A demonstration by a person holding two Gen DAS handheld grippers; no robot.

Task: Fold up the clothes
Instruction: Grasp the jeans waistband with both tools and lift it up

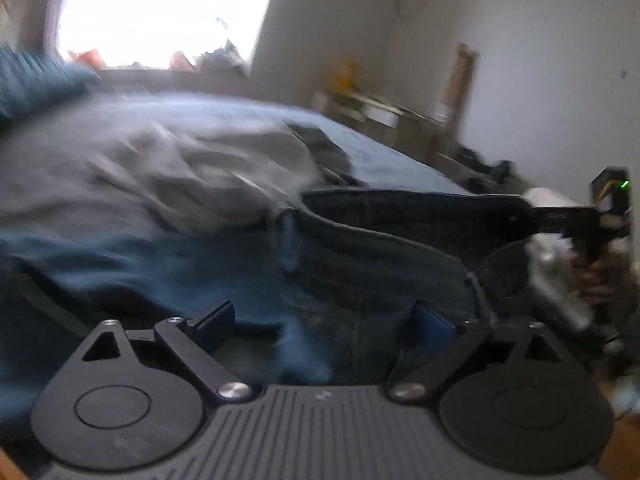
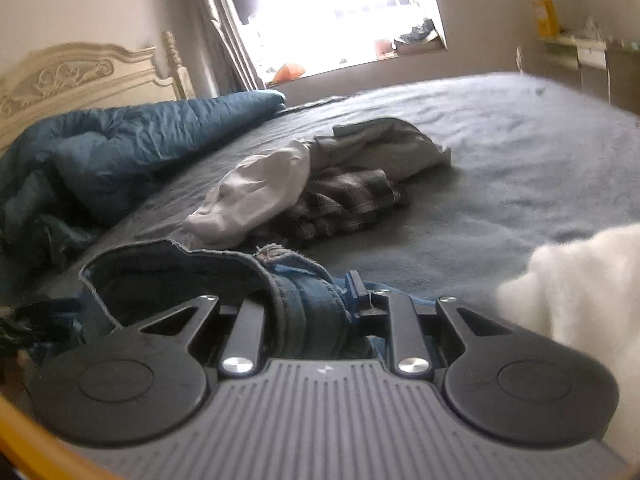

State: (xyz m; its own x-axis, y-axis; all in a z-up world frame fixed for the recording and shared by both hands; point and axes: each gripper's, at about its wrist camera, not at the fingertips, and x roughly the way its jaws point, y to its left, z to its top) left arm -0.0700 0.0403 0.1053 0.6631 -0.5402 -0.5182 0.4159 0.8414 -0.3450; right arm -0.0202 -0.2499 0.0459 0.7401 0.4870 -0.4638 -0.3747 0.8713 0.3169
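We have the jeans (image 2: 304, 304) clamped in our right gripper (image 2: 312, 300) — the thick denim waistband bunches up between the two fingers, filling the gap, with one blue pad (image 2: 354, 286) pressed against its side. That grip looks deliberate: a waistband corner is the firm edge you want for lifting and squaring up a pair of trousers.

Our left gripper (image 1: 324, 320) stands wide apart, nothing between its pads (image 1: 216, 320). The denim lies just beyond and slightly right of those fingertips, spread over the blue bed cover (image 1: 140, 264) at the near edge of the bed, its waistband stretching away to the right where the other gripper pinches it. By our reckoning the left is lining up for the opposite waistband corner, so both ends can be pulled taut.

Further in, toward the middle of the bed (image 2: 520, 152), a heap waits: a pale grey garment (image 2: 256, 196) and a plaid shirt (image 2: 344, 200), well apart from both grippers. A rumpled teal duvet (image 2: 132, 148) sits up by the headboard (image 2: 72, 76) — out of the way.
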